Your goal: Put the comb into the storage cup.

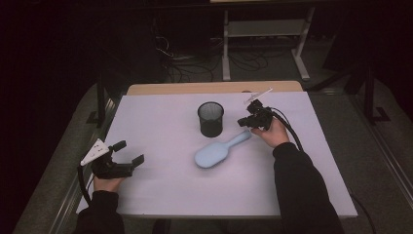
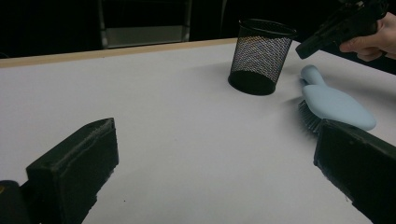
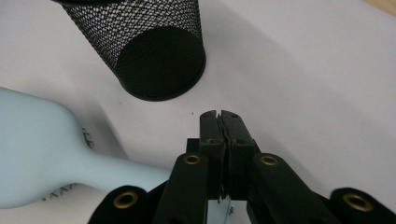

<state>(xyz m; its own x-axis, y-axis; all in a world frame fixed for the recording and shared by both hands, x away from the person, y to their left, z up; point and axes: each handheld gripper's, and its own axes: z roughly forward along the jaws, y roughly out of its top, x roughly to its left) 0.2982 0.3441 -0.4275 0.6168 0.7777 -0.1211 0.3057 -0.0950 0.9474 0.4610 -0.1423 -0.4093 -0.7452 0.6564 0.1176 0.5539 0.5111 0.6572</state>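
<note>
Lies flat on the white table top [image 1: 160, 195], bristles down: a pale blue hairbrush [image 1: 220, 149], head toward the person, handle angled up toward the far right. Stands upright just beyond it, apart from the handle by a narrow strip of bare surface: a black mesh pen cup [image 1: 211, 118], empty as far as can be seen through the mesh. Hovers at the tip of the handle, jaws pressed together with nothing between them: the right gripper [image 1: 245, 122], held in the person's right hand [image 1: 272, 134]; seen from its own camera, sits just above and beside the handle [image 3: 121, 170], with the cup [image 3: 154, 56] close ahead. Rests well apart at the near left edge, jaws spread wide and empty: the left gripper [image 1: 129, 152], with only open table between it and the brush head [image 2: 334, 105]. Beyond the table's far edge, dimly: a light metal stand [image 1: 265, 29] and loose cables on the floor.
</note>
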